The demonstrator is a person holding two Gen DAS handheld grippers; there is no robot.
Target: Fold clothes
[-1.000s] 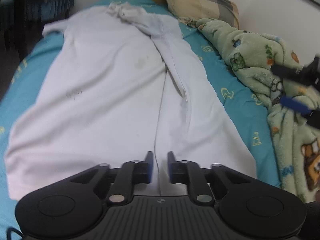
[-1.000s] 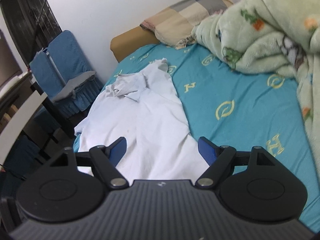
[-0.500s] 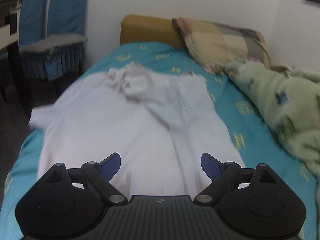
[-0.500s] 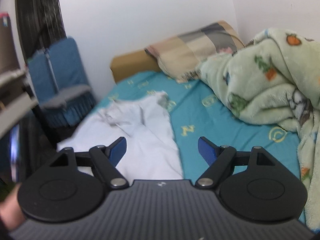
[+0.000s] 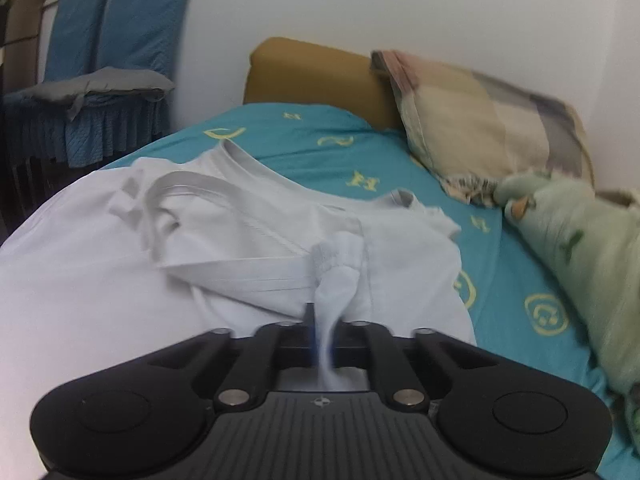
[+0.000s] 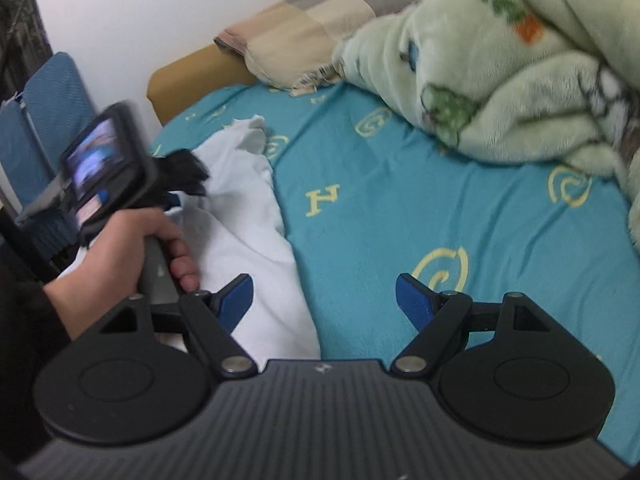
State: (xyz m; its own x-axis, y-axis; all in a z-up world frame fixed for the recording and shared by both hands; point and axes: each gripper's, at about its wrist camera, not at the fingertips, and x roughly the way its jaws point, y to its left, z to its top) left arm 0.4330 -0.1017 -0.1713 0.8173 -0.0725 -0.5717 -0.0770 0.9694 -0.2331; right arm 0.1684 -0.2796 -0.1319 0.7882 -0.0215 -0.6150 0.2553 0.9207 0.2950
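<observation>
Only from right wrist: left hand (image 6: pixel 120 256).

The left gripper (image 5: pixel 323 334), open half a second ago, has just closed its jaws on a bunched fold of the white shirt (image 5: pixel 248 248), up near the collar by the pillow (image 5: pixel 480 132). The left hand (image 6: pixel 120 252) has come beside the right gripper (image 6: pixel 324 296).

My left gripper (image 5: pixel 325 332) had just clamped white cloth between its jaws; my right gripper (image 6: pixel 324 300) stood wide, nothing between.
</observation>
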